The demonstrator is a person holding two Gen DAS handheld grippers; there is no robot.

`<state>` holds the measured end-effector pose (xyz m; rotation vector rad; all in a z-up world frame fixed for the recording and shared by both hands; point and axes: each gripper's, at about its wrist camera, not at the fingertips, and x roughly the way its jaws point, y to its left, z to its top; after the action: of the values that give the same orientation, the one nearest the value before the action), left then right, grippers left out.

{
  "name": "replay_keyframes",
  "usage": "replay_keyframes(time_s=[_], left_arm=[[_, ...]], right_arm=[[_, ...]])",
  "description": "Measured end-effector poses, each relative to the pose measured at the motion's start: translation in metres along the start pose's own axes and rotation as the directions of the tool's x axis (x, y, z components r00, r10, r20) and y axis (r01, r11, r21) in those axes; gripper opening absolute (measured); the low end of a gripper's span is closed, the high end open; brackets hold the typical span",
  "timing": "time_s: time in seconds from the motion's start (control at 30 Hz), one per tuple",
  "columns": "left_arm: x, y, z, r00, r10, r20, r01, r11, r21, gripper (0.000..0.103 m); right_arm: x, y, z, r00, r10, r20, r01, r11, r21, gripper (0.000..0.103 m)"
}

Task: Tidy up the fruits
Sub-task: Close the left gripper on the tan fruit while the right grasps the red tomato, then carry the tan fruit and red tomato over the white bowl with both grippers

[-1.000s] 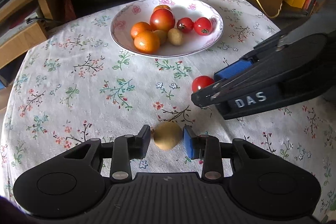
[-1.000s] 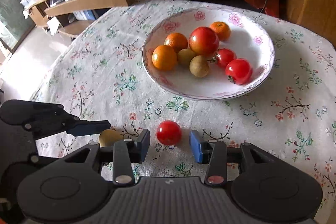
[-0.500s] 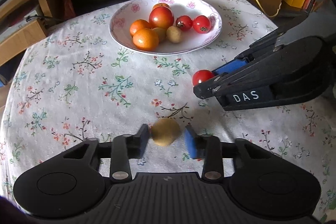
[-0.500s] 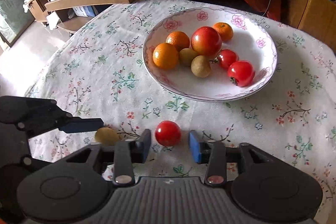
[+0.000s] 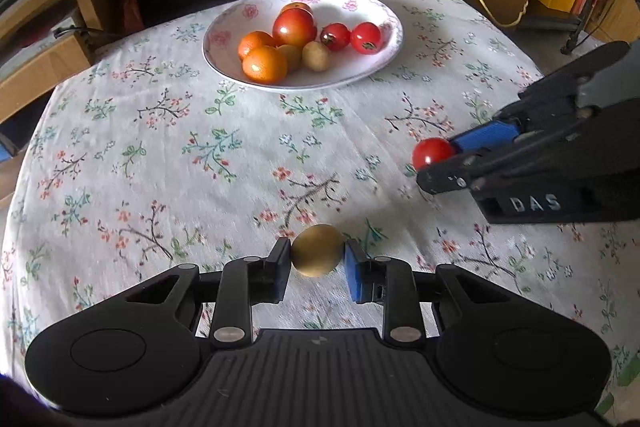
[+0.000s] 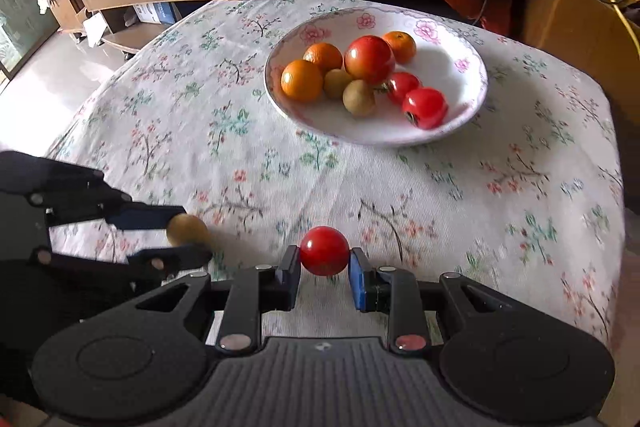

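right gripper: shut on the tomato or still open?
Shut on the tomato. In the right wrist view both pads of the right gripper touch its sides; the left wrist view shows it pinched at the fingertips.

The right gripper (image 6: 324, 269) clasped a small round red tomato (image 6: 324, 250) above the floral tablecloth (image 6: 460, 195). Farther off sat a white flowered ceramic bowl (image 6: 460, 123) of fruit.

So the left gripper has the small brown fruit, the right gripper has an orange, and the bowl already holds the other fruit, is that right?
Not quite: the right gripper is shut on a red tomato, not an orange, as the right wrist view shows. The rest stands: the left gripper holds the small brown fruit, and the bowl already holds the other fruit.
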<state>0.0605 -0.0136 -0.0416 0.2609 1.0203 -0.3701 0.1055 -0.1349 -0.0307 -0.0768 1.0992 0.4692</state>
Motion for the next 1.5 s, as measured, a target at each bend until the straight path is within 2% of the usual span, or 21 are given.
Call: replay_keyframes(time_s=[0.27,0.47,0.5,0.6,0.8,0.9,1.0,1.03,1.1,1.27,1.5], left_arm=[[-0.001,-0.007,-0.008,1.000,-0.001,0.013,0.001,1.000,0.029,0.038],[-0.001,-0.005,-0.007,1.000,-0.003,0.010,0.003,1.000,0.029,0.052],[-0.001,-0.005,-0.007,1.000,-0.005,0.007,0.005,1.000,0.029,0.056],[-0.002,-0.004,-0.008,1.000,0.003,0.009,-0.003,0.999,0.037,0.058],[-0.001,-0.004,-0.008,1.000,-0.005,0.002,0.005,0.999,0.043,0.059],[0.000,-0.008,-0.008,1.000,-0.004,-0.001,0.005,0.998,0.061,0.056],[0.000,-0.009,-0.007,1.000,-0.026,-0.008,0.027,0.998,0.055,0.043],[0.000,-0.009,-0.007,1.000,-0.028,-0.011,0.029,0.998,0.051,0.042],[0.000,-0.010,-0.007,1.000,-0.011,-0.014,0.012,0.998,0.056,0.037],[0.000,-0.010,-0.006,1.000,-0.004,-0.020,0.005,0.999,0.044,0.037],[-0.009,-0.005,0.014,0.999,-0.028,0.026,0.028,1.000,-0.005,0.037]], right_arm=[[-0.005,0.016,-0.027,1.000,-0.025,-0.011,0.024,0.998,-0.055,0.027],[-0.006,0.009,-0.029,1.000,-0.001,-0.012,0.000,0.999,-0.048,0.028],[-0.007,0.008,-0.030,1.000,0.001,-0.009,-0.001,0.999,-0.044,0.030],[-0.007,0.005,-0.031,1.000,0.001,-0.007,-0.001,0.999,-0.045,0.037],[-0.006,0.004,-0.028,1.000,0.008,-0.001,-0.008,0.999,-0.050,0.039],[-0.004,0.006,-0.025,1.000,0.006,-0.008,-0.007,0.998,-0.057,0.040],[-0.004,0.007,-0.024,1.000,0.001,-0.014,-0.002,0.998,-0.060,0.039],[-0.003,0.007,-0.024,1.000,-0.001,-0.016,0.000,0.998,-0.064,0.038],[-0.003,0.008,-0.024,1.000,-0.006,-0.024,0.004,0.998,-0.070,0.030],[-0.004,0.009,-0.025,1.000,-0.014,-0.027,0.012,0.998,-0.069,0.027],[-0.011,0.008,-0.021,1.000,-0.003,0.006,0.004,0.999,-0.049,0.026]])
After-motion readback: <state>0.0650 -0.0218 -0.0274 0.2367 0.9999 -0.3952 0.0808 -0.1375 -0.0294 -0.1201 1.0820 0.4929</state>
